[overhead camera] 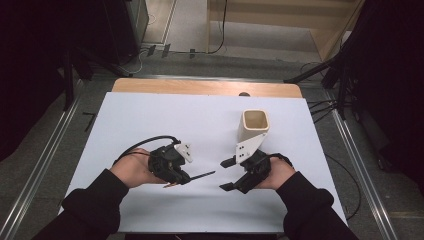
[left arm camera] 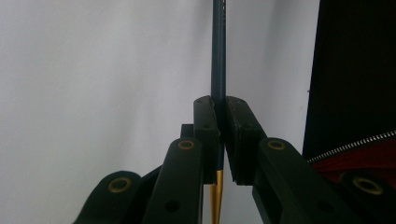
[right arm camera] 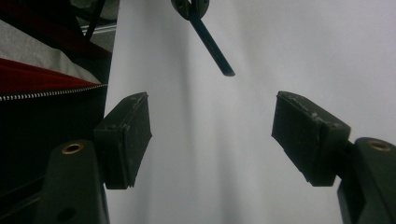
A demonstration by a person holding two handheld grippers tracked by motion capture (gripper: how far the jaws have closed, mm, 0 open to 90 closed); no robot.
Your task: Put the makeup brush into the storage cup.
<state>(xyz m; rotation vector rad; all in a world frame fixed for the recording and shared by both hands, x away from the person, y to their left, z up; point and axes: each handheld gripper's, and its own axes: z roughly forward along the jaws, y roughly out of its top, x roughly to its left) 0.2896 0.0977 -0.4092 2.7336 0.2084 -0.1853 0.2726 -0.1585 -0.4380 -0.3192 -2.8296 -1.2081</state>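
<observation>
My left gripper [overhead camera: 186,179] is shut on a dark blue pencil [overhead camera: 201,175] with a gold end, held just above the white table and pointing right. In the left gripper view the pencil [left arm camera: 218,56] runs straight up between the closed pads [left arm camera: 208,130]. My right gripper [overhead camera: 226,175] stands open a short way right of the pencil's tip, its jaws facing left with nothing between them. In the right gripper view the pencil [right arm camera: 212,46] hangs ahead of the spread jaws, held by the left gripper [right arm camera: 190,8]. A cream square cup [overhead camera: 255,127] stands upright just behind the right gripper.
The white sheet [overhead camera: 150,125] covers the table, with a wooden strip [overhead camera: 200,87] along its far edge. Metal rails [overhead camera: 360,165] run along both sides, and cables [overhead camera: 320,107] lie on the floor at the right. The person's dark sleeves [overhead camera: 95,200] come in from the bottom.
</observation>
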